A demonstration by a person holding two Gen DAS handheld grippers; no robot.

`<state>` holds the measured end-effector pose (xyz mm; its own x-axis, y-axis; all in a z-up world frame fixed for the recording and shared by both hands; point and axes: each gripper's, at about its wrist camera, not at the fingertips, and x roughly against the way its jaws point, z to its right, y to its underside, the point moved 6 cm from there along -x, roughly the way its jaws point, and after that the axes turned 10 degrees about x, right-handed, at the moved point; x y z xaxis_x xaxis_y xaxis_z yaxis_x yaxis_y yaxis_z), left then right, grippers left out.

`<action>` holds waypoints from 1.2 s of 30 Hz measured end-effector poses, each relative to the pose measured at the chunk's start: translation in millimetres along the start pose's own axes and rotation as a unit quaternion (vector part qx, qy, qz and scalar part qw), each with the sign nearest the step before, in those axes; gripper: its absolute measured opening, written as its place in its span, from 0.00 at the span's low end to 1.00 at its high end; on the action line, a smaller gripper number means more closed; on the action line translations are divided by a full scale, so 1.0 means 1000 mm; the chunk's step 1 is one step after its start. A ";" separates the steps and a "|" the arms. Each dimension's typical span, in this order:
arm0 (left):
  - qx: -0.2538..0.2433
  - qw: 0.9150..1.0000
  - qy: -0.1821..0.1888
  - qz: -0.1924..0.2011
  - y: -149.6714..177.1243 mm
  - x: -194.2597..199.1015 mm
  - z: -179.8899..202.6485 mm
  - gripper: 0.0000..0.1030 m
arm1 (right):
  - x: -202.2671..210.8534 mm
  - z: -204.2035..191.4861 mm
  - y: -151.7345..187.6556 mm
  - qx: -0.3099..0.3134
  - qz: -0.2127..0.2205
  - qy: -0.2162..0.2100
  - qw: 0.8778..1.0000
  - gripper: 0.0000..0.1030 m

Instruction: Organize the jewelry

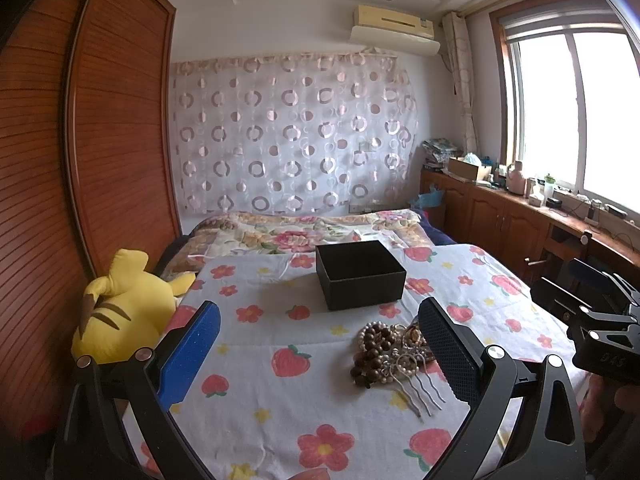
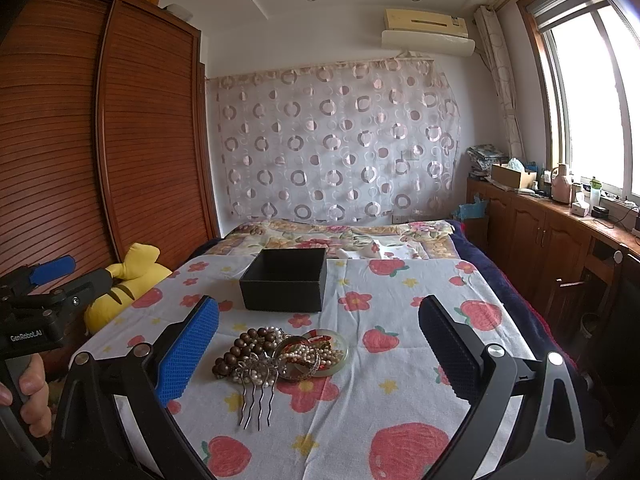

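A pile of jewelry (image 2: 276, 354) lies on the strawberry-print cloth (image 2: 400, 380): brown wooden beads (image 2: 244, 346), pearl strands, a pale round dish (image 2: 334, 354) and a metal hair comb (image 2: 256, 396). The pile also shows in the left wrist view (image 1: 384, 354), with the comb (image 1: 420, 392) at its near side. An open, empty black box (image 2: 286, 282) stands behind the pile; it shows in the left wrist view (image 1: 360, 276) too. My left gripper (image 1: 320, 344) is open, its right finger beside the pile. My right gripper (image 2: 320, 344) is open, the pile between its fingers, nearer the left one.
A yellow plush toy (image 1: 124, 312) lies at the cloth's left edge by a wooden wardrobe (image 1: 100, 140). A floral quilt (image 2: 340, 236) lies behind the box. Wooden cabinets with clutter (image 2: 560, 216) run along the right under the window.
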<state>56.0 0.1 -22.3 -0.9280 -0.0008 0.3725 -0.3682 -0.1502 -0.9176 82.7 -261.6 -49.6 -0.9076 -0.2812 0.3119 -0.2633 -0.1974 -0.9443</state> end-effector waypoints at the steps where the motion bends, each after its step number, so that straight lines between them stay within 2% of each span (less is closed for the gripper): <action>1: 0.000 1.000 0.000 0.000 0.000 0.000 0.000 0.93 | 0.000 0.000 0.000 0.000 0.000 0.000 1.000 0.98; 25: 0.000 1.000 0.001 -0.003 -0.010 0.007 0.015 0.93 | 0.000 0.002 0.001 -0.001 0.000 0.000 1.000 0.98; 28: -0.001 1.000 0.003 -0.004 0.004 0.002 0.011 0.93 | -0.001 -0.004 0.003 -0.001 -0.001 -0.002 1.000 0.98; 36: 0.003 1.000 0.003 -0.030 0.015 -0.014 0.003 0.93 | -0.014 -0.008 0.017 -0.004 -0.014 -0.012 1.000 0.98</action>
<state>63.6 -5.1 -40.4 -0.9050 0.0150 0.4251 -0.4220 -0.1561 -0.8930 88.3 -253.8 -70.6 -0.8917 -0.2984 0.3402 -0.2908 -0.1982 -0.9360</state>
